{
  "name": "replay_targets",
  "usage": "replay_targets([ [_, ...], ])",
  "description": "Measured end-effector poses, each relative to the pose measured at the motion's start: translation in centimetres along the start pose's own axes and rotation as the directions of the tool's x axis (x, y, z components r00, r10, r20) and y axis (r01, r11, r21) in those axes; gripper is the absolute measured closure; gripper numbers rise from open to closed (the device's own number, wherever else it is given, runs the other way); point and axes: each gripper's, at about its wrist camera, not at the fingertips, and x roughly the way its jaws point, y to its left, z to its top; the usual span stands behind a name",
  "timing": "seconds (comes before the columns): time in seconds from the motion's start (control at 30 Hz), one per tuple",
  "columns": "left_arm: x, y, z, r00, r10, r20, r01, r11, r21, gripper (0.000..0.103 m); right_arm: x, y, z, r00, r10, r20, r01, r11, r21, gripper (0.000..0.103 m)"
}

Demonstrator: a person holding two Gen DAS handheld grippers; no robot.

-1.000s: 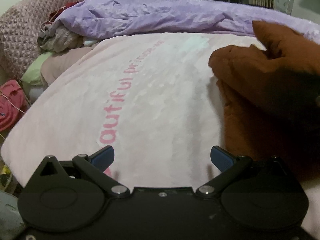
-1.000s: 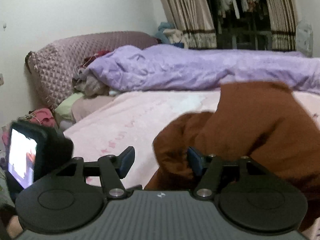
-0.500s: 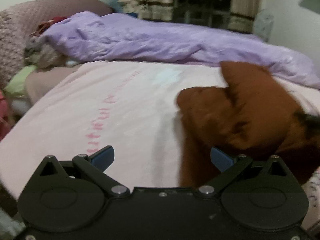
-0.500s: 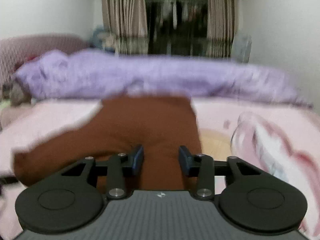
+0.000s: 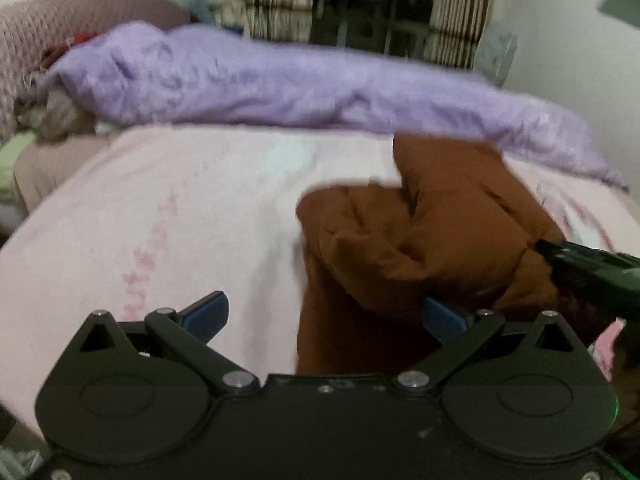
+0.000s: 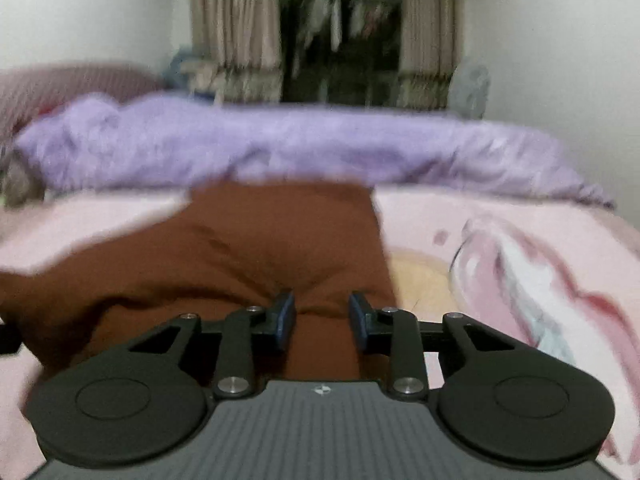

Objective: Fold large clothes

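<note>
Brown garment (image 6: 256, 252) bunched on the pink sheet (image 5: 168, 216) of the bed, purple duvet (image 6: 280, 144) heaped beyond at 12 o'clock. Right gripper (image 6: 322, 320) narrowed over a brown fold, jaws not clenched. Left gripper (image 5: 324, 316) released, jaws wide, cloth at 3 o'clock.
</note>
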Motion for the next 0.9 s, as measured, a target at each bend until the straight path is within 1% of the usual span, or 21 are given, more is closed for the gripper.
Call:
replay_targets([
  [0.03, 0.0, -0.2, -0.3, 1.000, -0.004, -0.003, 0.004, 1.000, 0.007, 0.000, -0.1, 0.2, -0.3, 1.000, -0.007, 0.020, 0.007, 1.000, -0.007, 0.065],
  [0.1, -0.8, -0.4, -0.4, 1.000, -0.027, 0.005, 0.027, 0.999, 0.018, 0.000, -0.3, 0.3, 0.0, 1.000, -0.010, 0.021, 0.010, 1.000, 0.001, 0.065],
  [0.17, -2.0, -0.5, 0.0, 0.997, -0.059, 0.040, 0.058, 0.998, 0.024, 0.000, -0.3, 0.0, 0.2, 1.000, -0.002, 0.015, 0.002, 1.000, 0.019, 0.065],
  [0.2, -2.6, -0.6, 0.4, 0.995, -0.075, 0.069, 0.073, 0.997, 0.029, 0.000, -0.3, -0.1, 0.1, 1.000, 0.001, 0.017, -0.001, 1.000, 0.022, 0.065],
  [0.23, -2.7, -0.7, 0.9, 0.992, -0.084, 0.093, 0.082, 0.996, 0.031, 0.000, -0.3, -0.1, -0.1, 1.000, 0.001, 0.021, -0.001, 1.000, 0.022, 0.065],
  [0.27, -2.5, -0.8, 1.2, 0.991, -0.092, 0.101, 0.089, 0.996, 0.028, 0.000, -0.4, -0.1, -0.1, 1.000, 0.000, 0.025, 0.000, 1.000, 0.020, 0.065],
  [0.33, -0.7, -1.1, 2.0, 0.990, -0.122, 0.067, 0.121, 0.992, 0.023, 0.000, -0.4, 0.0, -0.1, 1.000, -0.004, 0.026, 0.004, 1.000, 0.016, 0.065],
  [0.37, 0.7, -1.4, 2.2, 0.992, -0.121, 0.036, 0.121, 0.993, 0.015, 0.001, -0.4, -0.1, -0.2, 1.000, 0.000, 0.025, 0.000, 1.000, 0.019, 0.065],
  [0.4, 1.6, -1.7, 2.2, 0.993, -0.115, 0.022, 0.114, 0.993, 0.013, 0.008, -0.4, -0.1, -0.2, 1.000, 0.002, 0.024, -0.002, 1.000, 0.019, 0.065],
  [0.43, 2.4, -2.0, 2.1, 0.988, -0.151, 0.022, 0.151, 0.988, 0.019, 0.037, -0.4, 0.0, -0.2, 1.000, 0.003, 0.025, -0.003, 1.000, 0.019, 0.065],
  [0.47, 2.7, -2.3, 2.0, 0.984, -0.179, 0.012, 0.179, 0.984, 0.023, 0.059, -0.4, 0.0, -0.2, 1.000, 0.004, 0.025, -0.005, 1.000, 0.017, 0.065],
  [0.5, 2.9, -2.7, 1.8, 0.984, -0.179, 0.014, 0.178, 0.984, 0.027, 0.069, -0.7, 0.0, -0.4, 1.000, 0.006, 0.024, -0.006, 1.000, 0.015, 0.065],
  [0.6, 2.2, -3.8, 1.5, 0.989, -0.138, 0.054, 0.134, 0.988, 0.075, 0.085, -0.9, 0.2, -0.4, 1.000, 0.004, 0.026, -0.004, 1.000, 0.013, 0.064],
  [0.63, 1.5, -3.9, 1.5, 0.988, -0.133, 0.074, 0.128, 0.989, 0.072, 0.087, -1.0, 0.2, -0.3, 1.000, 0.003, 0.027, -0.004, 1.000, 0.014, 0.064],
  [0.7, -0.1, -3.1, 1.6, 0.984, -0.118, 0.131, 0.116, 0.993, 0.028, 0.091, -1.2, 0.1, -0.2, 0.999, 0.008, 0.032, -0.008, 1.000, 0.013, 0.058],
  [0.73, -1.0, -3.0, 1.4, 0.983, -0.103, 0.150, 0.100, 0.995, 0.022, 0.093, -1.4, 0.0, 0.0, 0.999, 0.021, 0.034, -0.022, 1.000, 0.020, 0.057],
  [0.77, -1.7, -2.9, 1.3, 0.984, -0.072, 0.163, 0.069, 0.997, 0.028, 0.103, -1.4, -0.2, 0.0, 0.999, 0.033, 0.030, -0.034, 0.999, 0.034, 0.057],
  [0.8, -2.4, -2.8, 1.1, 0.983, 0.018, 0.182, -0.023, 0.999, 0.024, 0.103, -1.3, -0.4, 0.1, 0.999, 0.026, 0.021, -0.027, 0.998, 0.048, 0.056],
  [0.83, -2.6, -2.6, 1.1, 0.979, 0.069, 0.193, -0.075, 0.997, 0.022, 0.103, -1.4, -0.7, 0.2, 1.000, 0.021, 0.022, -0.023, 0.998, 0.059, 0.056],
  [0.87, -2.9, -1.9, 1.1, 0.981, 0.059, 0.187, -0.064, 0.998, 0.017, 0.103, -1.5, -1.0, 0.4, 0.999, 0.018, 0.028, -0.020, 0.998, 0.063, 0.056],
  [0.9, -3.2, -1.1, 1.0, 0.984, 0.040, 0.175, -0.039, 0.999, -0.010, 0.103, -1.6, -1.3, 0.5, 0.999, 0.028, 0.029, -0.030, 0.997, 0.073, 0.056],
])
